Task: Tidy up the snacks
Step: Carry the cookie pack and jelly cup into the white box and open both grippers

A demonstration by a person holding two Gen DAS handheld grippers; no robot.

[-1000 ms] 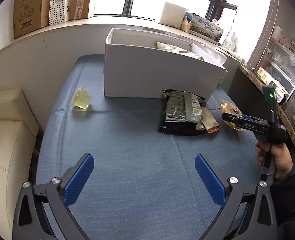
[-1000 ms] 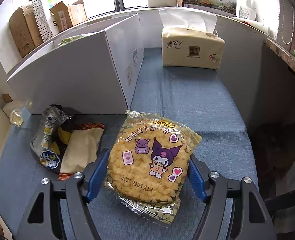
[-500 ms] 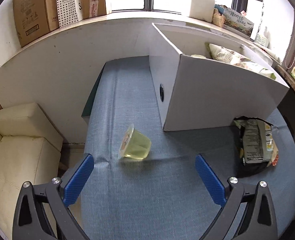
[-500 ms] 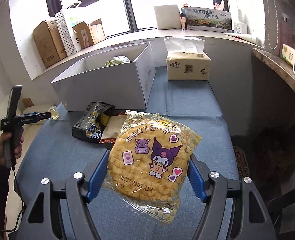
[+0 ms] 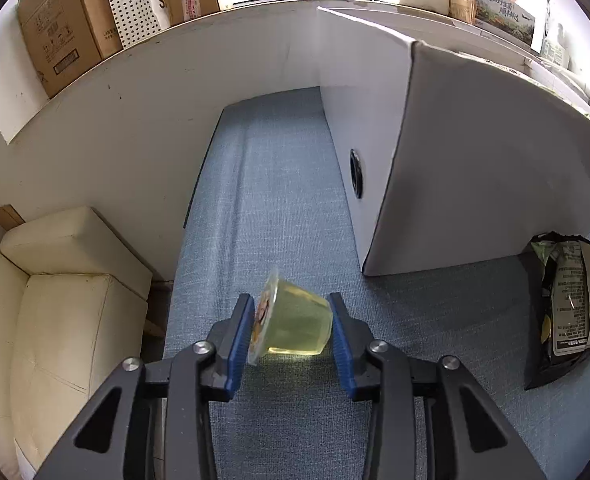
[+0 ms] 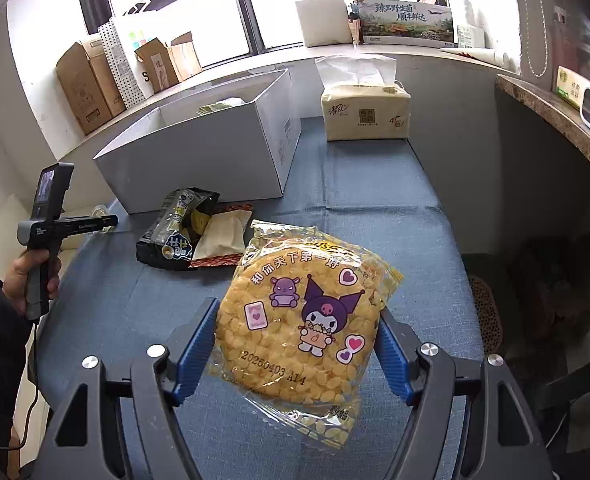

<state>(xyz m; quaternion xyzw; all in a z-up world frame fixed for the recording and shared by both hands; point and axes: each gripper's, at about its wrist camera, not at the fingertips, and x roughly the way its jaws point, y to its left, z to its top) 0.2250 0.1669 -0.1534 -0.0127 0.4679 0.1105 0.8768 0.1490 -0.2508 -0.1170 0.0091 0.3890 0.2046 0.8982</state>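
Note:
My left gripper (image 5: 291, 332) is shut on a small yellow-green jelly cup (image 5: 295, 326) that lies on its side on the blue cloth, by the left corner of the white box (image 5: 455, 160). My right gripper (image 6: 297, 344) is shut on a round yellow corn-cracker pack (image 6: 307, 316) with a purple cartoon and holds it above the blue surface. The white box (image 6: 199, 164) is open at the top with snack bags inside. A black-and-silver snack bag (image 6: 175, 232) and a beige packet (image 6: 223, 236) lie in front of the box. The left gripper also shows in the right wrist view (image 6: 95, 222).
A tissue pack (image 6: 365, 110) stands at the back right. Cardboard boxes (image 5: 67, 28) sit on the window ledge. A cream cushion seat (image 5: 55, 320) lies left of the blue surface. A stone counter (image 6: 555, 120) runs along the right. The black snack bag (image 5: 567, 308) lies right of the box corner.
My left gripper moved forward to the jelly cup and shut on it. My right gripper has kept the cracker pack and lifted it higher, back from the box.

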